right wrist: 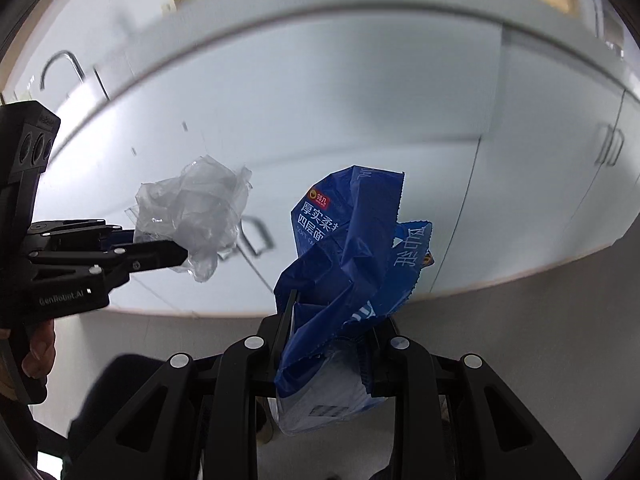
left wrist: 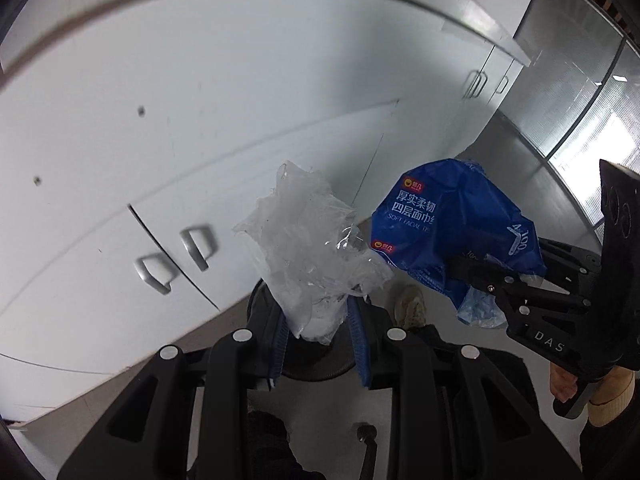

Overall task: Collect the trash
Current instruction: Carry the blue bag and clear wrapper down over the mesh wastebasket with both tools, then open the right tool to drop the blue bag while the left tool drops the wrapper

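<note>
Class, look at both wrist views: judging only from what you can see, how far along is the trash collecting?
Done: two pieces are picked up. The left gripper is shut on the clear plastic wrap, and the right gripper is shut on the blue tissue wrapper. In hand: both are held in the air in front of the white cabinets. Left: dropping them; a dark round shape under the left gripper may be a bin.

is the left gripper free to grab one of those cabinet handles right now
Probably not: the left gripper is already shut on the clear plastic wrap, so the cabinet handles ahead stay out of its grasp.
</note>
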The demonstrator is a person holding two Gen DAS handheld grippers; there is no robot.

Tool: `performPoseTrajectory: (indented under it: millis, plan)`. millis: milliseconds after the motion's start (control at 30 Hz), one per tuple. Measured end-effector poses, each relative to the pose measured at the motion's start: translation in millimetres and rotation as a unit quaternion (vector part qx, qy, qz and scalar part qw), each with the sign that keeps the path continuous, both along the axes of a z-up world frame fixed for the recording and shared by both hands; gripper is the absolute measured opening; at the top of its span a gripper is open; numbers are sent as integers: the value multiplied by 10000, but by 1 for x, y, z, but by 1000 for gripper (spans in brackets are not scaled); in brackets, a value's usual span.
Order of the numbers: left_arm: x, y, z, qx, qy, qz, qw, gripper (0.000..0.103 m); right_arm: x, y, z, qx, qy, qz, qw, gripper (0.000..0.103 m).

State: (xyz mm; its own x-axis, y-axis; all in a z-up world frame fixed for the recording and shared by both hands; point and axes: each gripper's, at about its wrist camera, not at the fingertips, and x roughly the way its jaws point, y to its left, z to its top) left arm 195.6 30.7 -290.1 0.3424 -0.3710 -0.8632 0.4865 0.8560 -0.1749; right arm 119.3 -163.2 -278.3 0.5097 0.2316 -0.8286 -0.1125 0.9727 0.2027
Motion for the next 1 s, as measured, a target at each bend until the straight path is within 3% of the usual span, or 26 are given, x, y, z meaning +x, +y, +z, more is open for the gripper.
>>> performPoseTrajectory:
  millis: [167, 233, 367, 533, 633, 700, 733, 800, 833, 900, 967, 1000]
  plan:
    - [15, -7, -87, -31, 882, 28, 9961, 29, 25, 11, -72, 104, 724, 319, 9968, 29]
    - [21, -12, -119, 65, 1145, 39, 9934, 29, 38, 12, -105, 108, 1238, 309, 9918, 29]
    - [33, -18, -171, 145, 1707, 13, 9852, 29, 59, 13, -147, 93, 1725, 410, 9841, 29]
    - [45, -20, -198, 326, 1922, 108, 9808, 30, 79, 11, -170, 65, 2156, 495, 9752, 30]
    - [50, -21, -205, 234, 2072, 189, 9778, 33, 86, 16, -172, -4, 2308, 517, 9716, 32]
    - [51, -20, -210, 125, 2194, 193, 9754, 35, 85, 17, -173, -32, 2341, 506, 9709, 37]
    - [53, -19, -212, 104, 2211, 218, 9750, 37, 86, 18, -172, -78, 2359, 531, 9703, 44]
    - [58, -16, -215, 82, 2193, 262, 9753, 54, 83, 16, -170, -179, 2377, 567, 9695, 57]
    - [60, -14, -214, 30, 2198, 326, 9750, 78, 83, 17, -169, -205, 2380, 557, 9695, 68]
    - [65, -9, -213, -99, 2190, 488, 9745, 82, 84, 16, -169, -328, 2413, 491, 9687, 71]
    - [67, -4, -211, -248, 2182, 603, 9737, 89, 83, 14, -166, -496, 2390, 430, 9688, 87]
    - [67, -1, -211, -282, 2157, 656, 9738, 93, 83, 14, -165, -537, 2387, 437, 9686, 89]
